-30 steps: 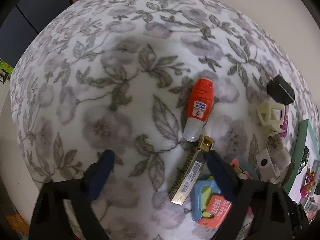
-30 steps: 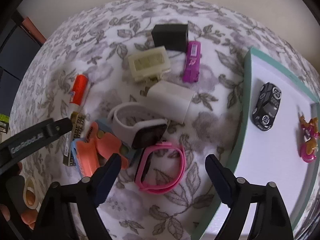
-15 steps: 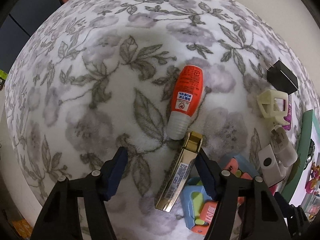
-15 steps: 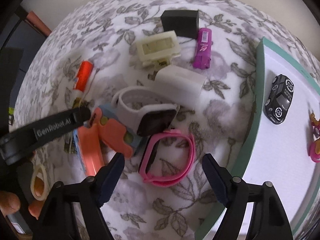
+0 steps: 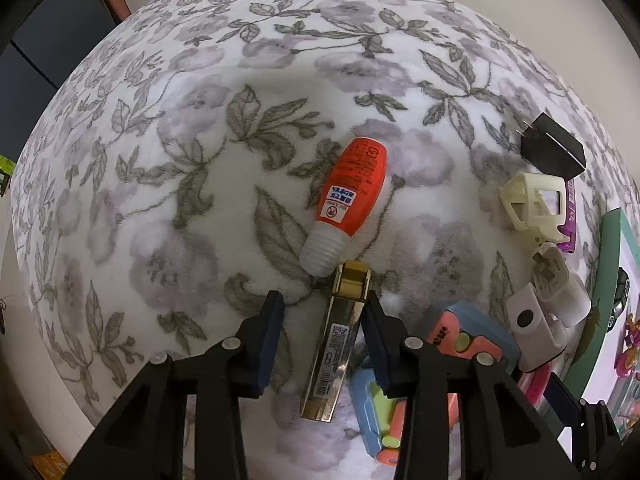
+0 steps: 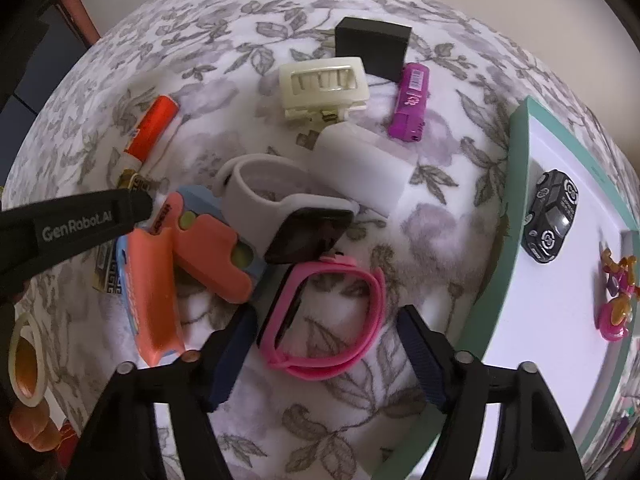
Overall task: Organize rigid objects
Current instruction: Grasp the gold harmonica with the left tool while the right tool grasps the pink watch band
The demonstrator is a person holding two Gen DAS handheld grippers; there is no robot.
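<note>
My left gripper (image 5: 322, 316) is open, its jaws on either side of a gold bar-shaped lighter (image 5: 336, 340) that lies on the floral cloth; the right finger touches it, the left stands apart. An orange glue bottle (image 5: 350, 196) lies just beyond the lighter. My right gripper (image 6: 326, 344) is open, its jaws around a pink watch band (image 6: 324, 320) without touching it. A white smartwatch (image 6: 280, 204) lies just behind the band. The left gripper's arm shows in the right wrist view (image 6: 76, 224).
A teal-rimmed white tray (image 6: 516, 184) at the right holds a black toy car (image 6: 554, 216) and a pink toy (image 6: 616, 304). Orange-and-blue toy guns (image 6: 200, 256), a white charger (image 6: 364, 164), a cream clip (image 6: 324, 80), a purple lighter (image 6: 412, 102) and a black adapter (image 6: 372, 46) crowd the middle.
My left gripper has moved forward over the gold lighter and its jaws have narrowed around it. My right gripper has moved closer to the pink band.
</note>
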